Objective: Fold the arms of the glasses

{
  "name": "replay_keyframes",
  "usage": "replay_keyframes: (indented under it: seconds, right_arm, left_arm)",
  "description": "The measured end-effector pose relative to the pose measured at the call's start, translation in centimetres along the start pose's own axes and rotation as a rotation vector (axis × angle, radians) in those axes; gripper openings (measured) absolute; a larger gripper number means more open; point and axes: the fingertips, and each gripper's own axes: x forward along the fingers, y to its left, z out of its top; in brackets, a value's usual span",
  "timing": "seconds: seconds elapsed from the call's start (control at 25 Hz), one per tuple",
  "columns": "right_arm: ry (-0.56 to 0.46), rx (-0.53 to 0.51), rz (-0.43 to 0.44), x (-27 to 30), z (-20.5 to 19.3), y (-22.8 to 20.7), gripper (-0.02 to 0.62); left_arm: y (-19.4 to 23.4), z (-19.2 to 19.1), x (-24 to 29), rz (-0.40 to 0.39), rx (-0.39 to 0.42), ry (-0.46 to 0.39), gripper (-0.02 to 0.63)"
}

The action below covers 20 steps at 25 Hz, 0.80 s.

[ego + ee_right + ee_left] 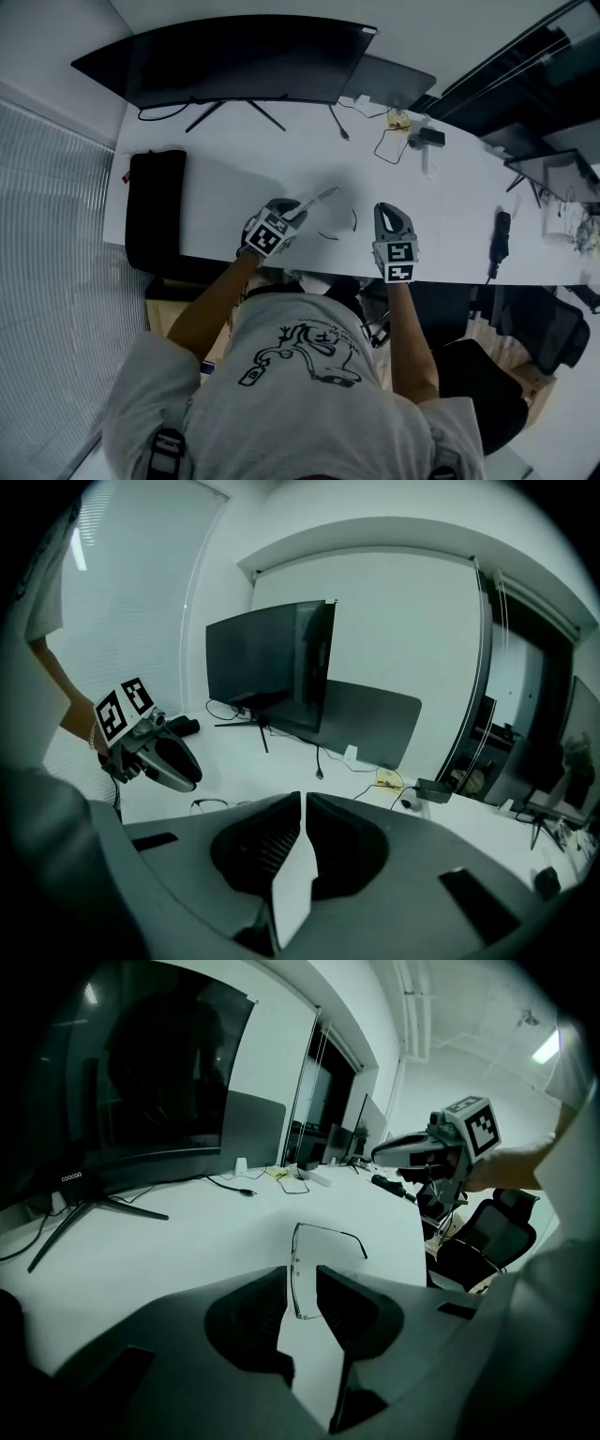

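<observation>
In the middle of the frame, thin, breakable glasses [314, 1251] lie on the counter [450, 206] before the left tool [300, 1281], jaws apart, so pinch one arm softly, while the right tool [302, 803] is clenched, empty.

We see an office: on the long white desk [450, 220] a wide monitor [234, 61] and cables [389, 145], beside the desk a swivel chair [492, 1237].

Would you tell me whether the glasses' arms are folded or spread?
Spread, at least one arm: the glasses lie on the desk with one arm angled away from the frame; the other unclear.
</observation>
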Motion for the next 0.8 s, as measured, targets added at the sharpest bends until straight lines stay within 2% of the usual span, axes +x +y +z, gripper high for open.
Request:
replay_keyframes:
  seconds: [0.36, 0.8]
  right_arm:
    - [0.102, 0.017, 0.035, 3.8, -4.5, -0.1, 0.025]
    - [0.211, 0.097, 0.075, 6.0, -9.8, 1.1, 0.025]
  left_arm:
    - [0.5, -1.2, 1.8, -0.016, -0.005, 0.068, 0.107]
    - [0.7, -1.8, 3.2, -0.005, -0.008, 0.089, 0.098]
